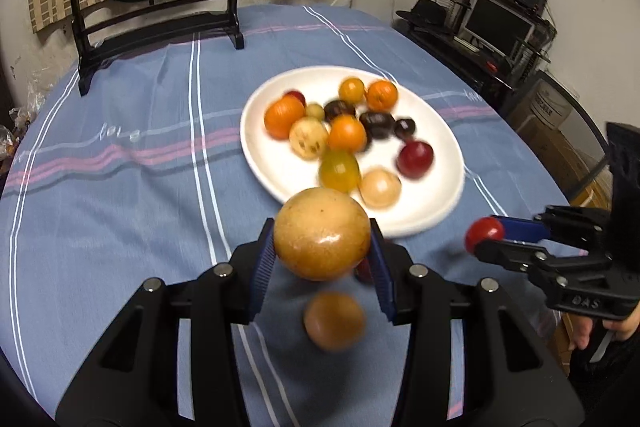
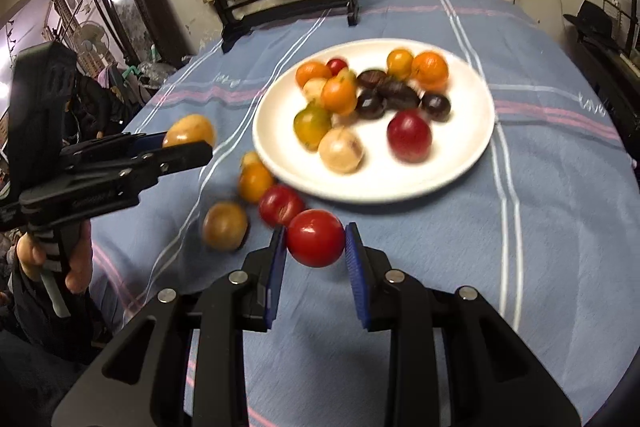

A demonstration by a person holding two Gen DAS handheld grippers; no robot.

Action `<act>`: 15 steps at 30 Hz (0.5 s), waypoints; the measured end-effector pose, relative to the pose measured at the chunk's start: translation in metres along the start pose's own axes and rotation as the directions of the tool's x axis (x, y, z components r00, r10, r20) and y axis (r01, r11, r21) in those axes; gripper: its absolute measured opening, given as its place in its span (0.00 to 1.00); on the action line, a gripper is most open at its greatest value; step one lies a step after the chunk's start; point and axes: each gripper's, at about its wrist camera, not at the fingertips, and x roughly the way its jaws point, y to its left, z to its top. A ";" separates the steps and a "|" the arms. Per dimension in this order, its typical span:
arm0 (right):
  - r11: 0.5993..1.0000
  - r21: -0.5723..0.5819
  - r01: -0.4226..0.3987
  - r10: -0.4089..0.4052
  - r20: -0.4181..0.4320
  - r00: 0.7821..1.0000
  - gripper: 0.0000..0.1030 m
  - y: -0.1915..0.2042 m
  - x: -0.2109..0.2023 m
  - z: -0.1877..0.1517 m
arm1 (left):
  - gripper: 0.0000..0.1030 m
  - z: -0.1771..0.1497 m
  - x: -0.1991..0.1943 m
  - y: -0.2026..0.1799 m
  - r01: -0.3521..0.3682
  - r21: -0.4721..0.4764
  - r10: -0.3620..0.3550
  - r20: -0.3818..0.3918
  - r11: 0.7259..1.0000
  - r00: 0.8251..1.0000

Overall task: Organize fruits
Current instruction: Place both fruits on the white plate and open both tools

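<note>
A blue striped tablecloth (image 2: 540, 227) carries a white plate (image 2: 472, 155) heaped with fruit. Four loose fruits (image 2: 225, 225) lie beside it. Left gripper (image 1: 322, 247) clamps a yellow fruit (image 1: 322, 233); right gripper (image 2: 316, 247) clamps a red tomato (image 2: 315, 237).

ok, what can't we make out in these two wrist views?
- Left wrist view: a dark red fruit on the cloth is mostly hidden behind the round yellow-brown fruit held in the left hand-held gripper.
- Both views: fruits on the white round plate are motion-blurred, so types are unclear.
- Right wrist view: the small yellow fruit beside the plate is partly covered by the orange fruit.
</note>
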 end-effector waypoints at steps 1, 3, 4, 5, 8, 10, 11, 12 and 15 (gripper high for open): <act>1.000 -0.002 0.004 -0.004 0.006 1.000 0.30 -0.002 0.001 0.006 | 0.43 0.009 0.005 0.001 -0.007 0.004 0.007 0.001 1.000 1.000; 1.000 -0.008 0.016 -0.015 0.017 1.000 0.30 -0.006 0.005 0.020 | 0.43 0.022 0.014 0.003 -0.015 0.005 0.015 0.004 1.000 1.000; 1.000 -0.014 0.025 -0.025 0.019 1.000 0.30 -0.008 0.009 0.029 | 0.43 0.030 0.021 0.004 -0.017 0.004 0.017 0.003 1.000 1.000; 0.999 -0.020 0.034 -0.034 0.019 0.999 0.30 -0.010 0.014 0.037 | 0.44 0.035 0.025 0.005 -0.016 0.001 0.016 0.001 1.000 1.000; 0.997 -0.029 0.065 -0.064 0.009 0.998 0.30 -0.016 0.032 0.056 | 0.44 0.047 0.044 0.010 -0.019 -0.010 0.019 -0.020 1.000 1.000; 0.998 -0.026 0.064 -0.064 -0.007 0.998 0.30 -0.020 0.047 0.066 | 0.44 0.051 0.056 0.013 -0.019 -0.017 0.019 -0.039 1.000 0.999; 0.997 -0.028 0.068 -0.068 -0.014 0.998 0.30 -0.022 0.053 0.071 | 0.44 0.052 0.059 0.013 -0.018 -0.019 0.017 -0.047 1.000 0.999; 0.997 -0.029 0.073 -0.073 -0.021 0.997 0.30 -0.023 0.058 0.073 | 0.44 0.053 0.063 0.014 -0.015 -0.020 0.014 -0.052 1.000 0.999; 0.996 -0.042 0.083 -0.085 -0.038 0.996 0.30 -0.024 0.069 0.082 | 0.44 0.055 0.067 0.015 -0.013 -0.020 0.012 -0.054 1.000 0.998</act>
